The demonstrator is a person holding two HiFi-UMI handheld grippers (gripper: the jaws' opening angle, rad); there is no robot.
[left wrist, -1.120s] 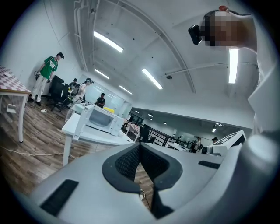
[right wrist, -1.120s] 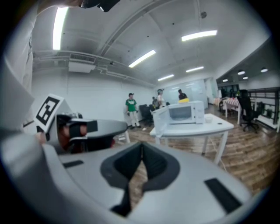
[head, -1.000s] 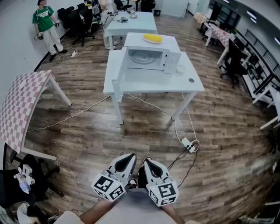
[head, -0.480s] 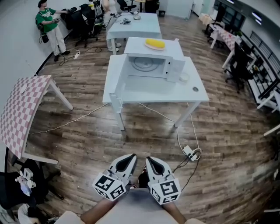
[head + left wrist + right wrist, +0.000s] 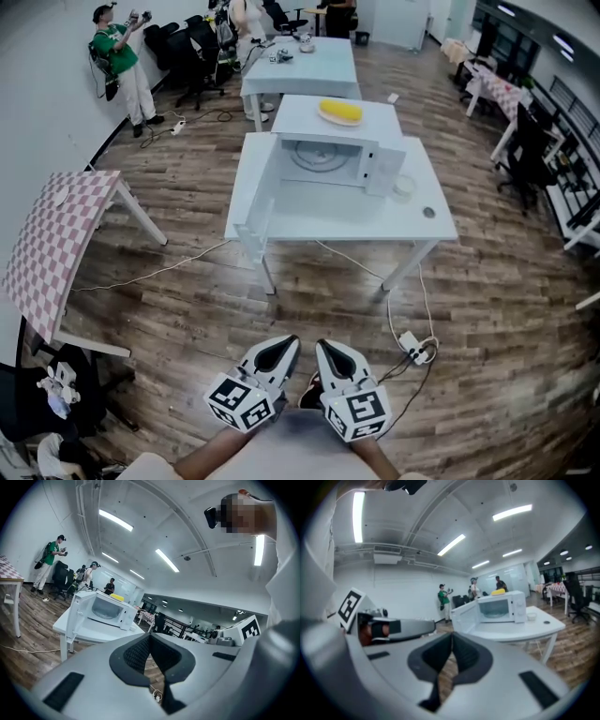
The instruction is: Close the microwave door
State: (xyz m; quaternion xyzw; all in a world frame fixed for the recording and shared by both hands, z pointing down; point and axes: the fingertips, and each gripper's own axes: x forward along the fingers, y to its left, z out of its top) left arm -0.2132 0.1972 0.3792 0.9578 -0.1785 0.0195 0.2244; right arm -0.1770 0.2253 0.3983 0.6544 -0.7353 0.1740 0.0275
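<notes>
Across the last second the white desk [image 5: 337, 223] and the microwave [image 5: 335, 156] slide lower and slightly right in the head view, so the person appears to be walking toward them. Judgement: approach phase only, closing not begun.

The microwave sits at the back of the desk, well apart from both grippers. The microwave door [image 5: 260, 192] is still swung fully open to its left, out over the desk's left part. The cavity is open to view and shows only the glass turntable [image 5: 318, 156]; no food seen. A yellow item [image 5: 340, 112] lies on the microwave's top. A small white bowl [image 5: 404, 186] sits just right of the microwave, contents not readable.

The left gripper [image 5: 281, 343] and right gripper [image 5: 327, 346] stay low by the body, side by side. On both, the fingers [image 5: 140, 651] are pressed together at the tips with nothing held.
</notes>
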